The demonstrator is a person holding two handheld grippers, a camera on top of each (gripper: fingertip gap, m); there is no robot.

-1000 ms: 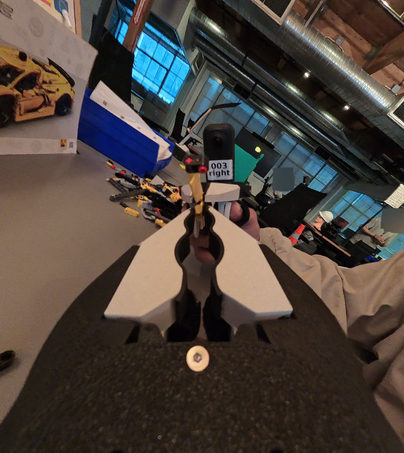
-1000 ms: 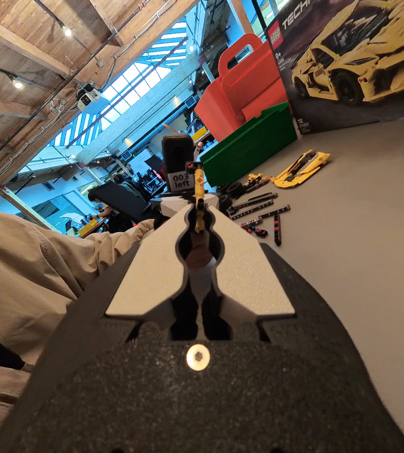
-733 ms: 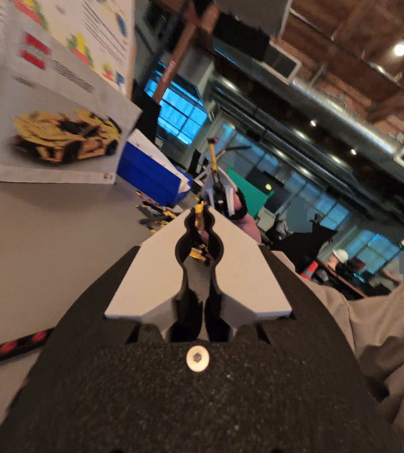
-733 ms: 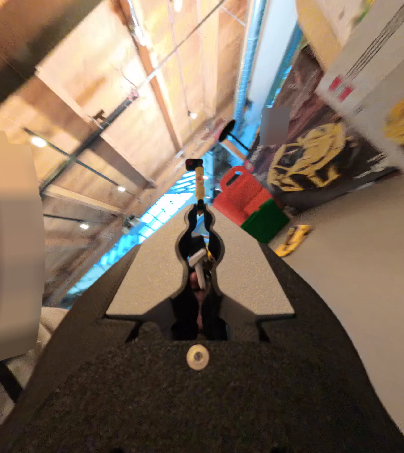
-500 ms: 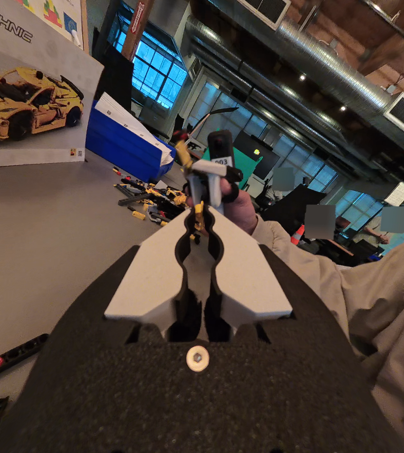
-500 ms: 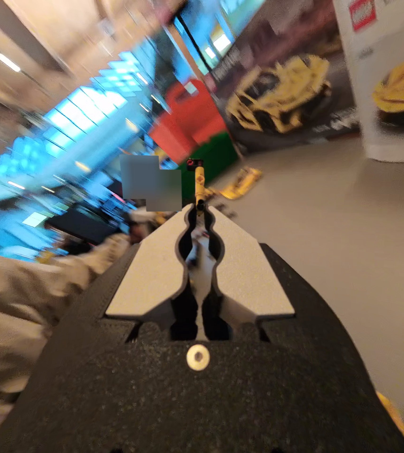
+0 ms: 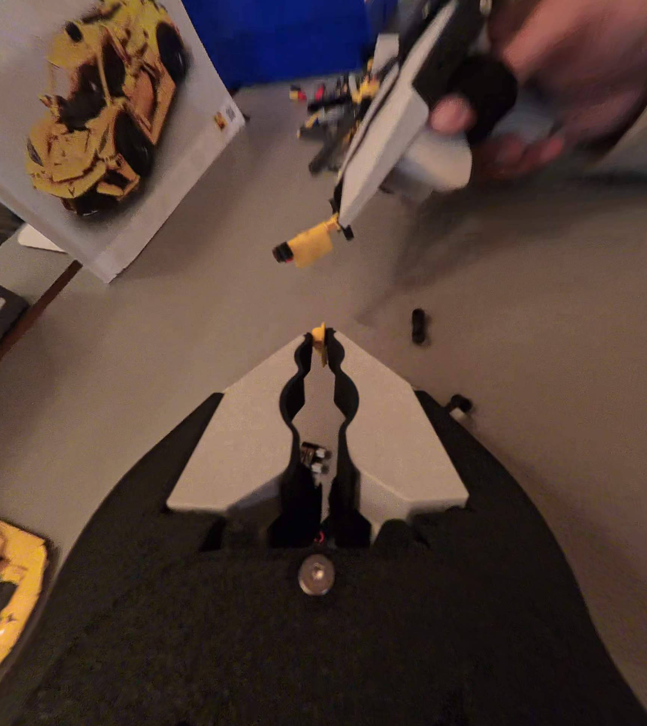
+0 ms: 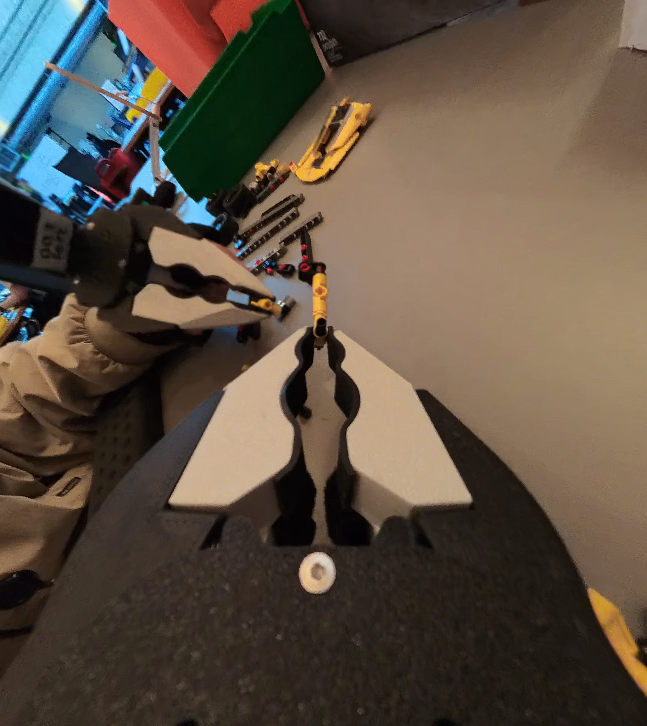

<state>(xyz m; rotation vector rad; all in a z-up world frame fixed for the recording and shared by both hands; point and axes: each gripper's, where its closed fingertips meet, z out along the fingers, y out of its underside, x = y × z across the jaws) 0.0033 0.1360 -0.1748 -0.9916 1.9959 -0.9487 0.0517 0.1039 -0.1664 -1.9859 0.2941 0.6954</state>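
Over a grey table [image 8: 510, 275], the right gripper [image 8: 320, 334] pinches a yellow connector rod [image 8: 320, 298] by its tip while the left gripper [image 7: 318, 338], closed on a small yellow piece [image 7: 318, 340], holds nearby; such slight grips could let either part slip among the black beams [image 8: 275, 228] beyond.

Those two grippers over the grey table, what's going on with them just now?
A person holds a gripper in each hand above a grey table. The right gripper is shut on a yellow rod piece with a black, red-pinned connector at its far end. The left gripper is shut on a small yellow piece. The two held pieces are apart, not joined. Black beams and a yellow body panel lie beyond, by a green bin.
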